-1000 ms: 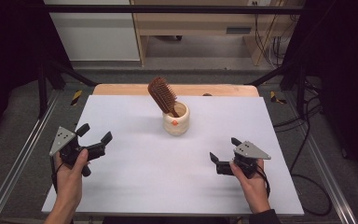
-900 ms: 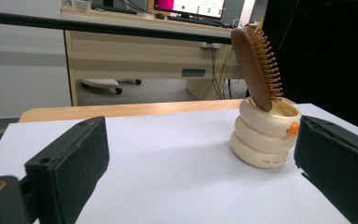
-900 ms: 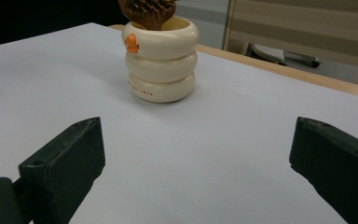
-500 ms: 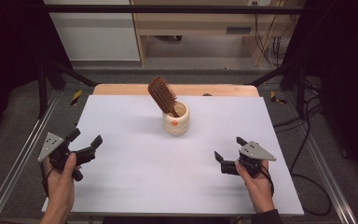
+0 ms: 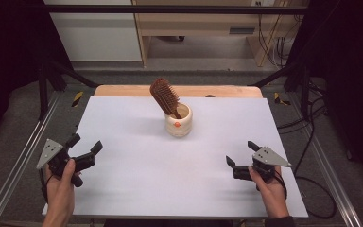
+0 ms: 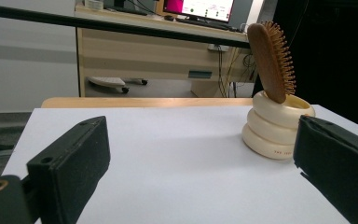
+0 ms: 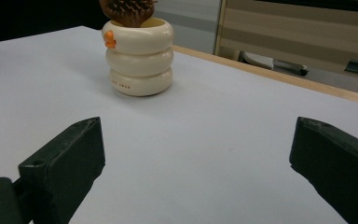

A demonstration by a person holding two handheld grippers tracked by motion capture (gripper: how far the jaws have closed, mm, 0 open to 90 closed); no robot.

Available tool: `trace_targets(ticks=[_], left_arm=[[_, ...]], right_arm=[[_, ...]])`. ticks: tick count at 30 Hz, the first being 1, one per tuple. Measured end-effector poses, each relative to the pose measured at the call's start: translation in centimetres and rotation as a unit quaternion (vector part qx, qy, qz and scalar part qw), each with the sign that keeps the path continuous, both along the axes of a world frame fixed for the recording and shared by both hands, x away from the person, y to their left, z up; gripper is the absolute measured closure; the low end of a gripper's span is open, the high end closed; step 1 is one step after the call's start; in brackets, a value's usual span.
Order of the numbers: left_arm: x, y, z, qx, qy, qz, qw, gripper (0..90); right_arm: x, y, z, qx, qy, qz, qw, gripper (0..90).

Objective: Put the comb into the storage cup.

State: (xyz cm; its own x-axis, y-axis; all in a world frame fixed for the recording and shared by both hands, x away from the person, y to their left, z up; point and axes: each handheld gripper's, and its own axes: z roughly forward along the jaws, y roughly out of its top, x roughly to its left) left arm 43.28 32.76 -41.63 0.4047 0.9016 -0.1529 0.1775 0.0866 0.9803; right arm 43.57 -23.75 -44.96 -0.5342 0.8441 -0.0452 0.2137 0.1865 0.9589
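A cream ribbed holder (image 5: 178,121) stands at the back middle of the white table (image 5: 137,170). A brown wooden hairbrush (image 5: 165,97) leans in it, bristle head up and tilted left. The holder (image 6: 276,127) and brush (image 6: 272,59) appear beyond my left jaws; the holder (image 7: 138,56) also sits far ahead of my right jaws. My left gripper (image 5: 84,147) is open near the table's front left edge, with nothing between its jaws. Front right, my right gripper (image 5: 241,154) is open and empty too.
A wooden strip (image 5: 227,91) runs along the table's far edge. Metal rails (image 5: 19,165) flank both sides, with cables (image 5: 312,142) on the floor at the right. A wooden desk (image 6: 168,51) stands behind the table.
Both grippers have drawn back toward the front of the table, the left one also shifting outward to the left edge. The holder and brush have not moved.
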Motion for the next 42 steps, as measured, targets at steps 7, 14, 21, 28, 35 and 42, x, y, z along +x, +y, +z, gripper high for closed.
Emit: trace_targets(ticks=[7, 14, 21, 28, 35, 42], left_arm=[[-0.4, -0.6, -0.4, 0.01, -0.004, -0.01, 0.9999, 4.3], [-0.7, -1.1, -0.8, 0.012, -0.007, -0.02, 0.9997, 4.2], [-1.0, -1.6, -1.1, 0.014, -0.005, -0.031, 0.9994, 4.2], [-1.3, -1.9, -1.6, 0.015, -0.002, -0.04, 0.9991, 4.2], [-1.6, -2.1, -1.8, 0.02, -0.001, -0.05, 0.9986, 4.2], [-1.9, -2.5, -2.1, 0.017, -0.003, -0.056, 0.9983, 4.2]], right_arm=[[-0.1, -0.5, -0.3, 0.005, 0.003, 0.012, 0.9999, 3.5], [-0.1, -0.4, -0.3, 0.006, 0.003, 0.019, 0.9998, 3.5], [-0.1, -0.4, -0.3, 0.007, 0.002, 0.024, 0.9997, 3.5], [-0.2, -0.3, -0.4, 0.006, 0.001, 0.032, 0.9995, 3.4], [-0.2, -0.2, -0.5, 0.007, -0.001, 0.037, 0.9993, 3.4], [-0.3, -0.2, -0.6, 0.009, 0.0, 0.043, 0.9991, 3.4]])
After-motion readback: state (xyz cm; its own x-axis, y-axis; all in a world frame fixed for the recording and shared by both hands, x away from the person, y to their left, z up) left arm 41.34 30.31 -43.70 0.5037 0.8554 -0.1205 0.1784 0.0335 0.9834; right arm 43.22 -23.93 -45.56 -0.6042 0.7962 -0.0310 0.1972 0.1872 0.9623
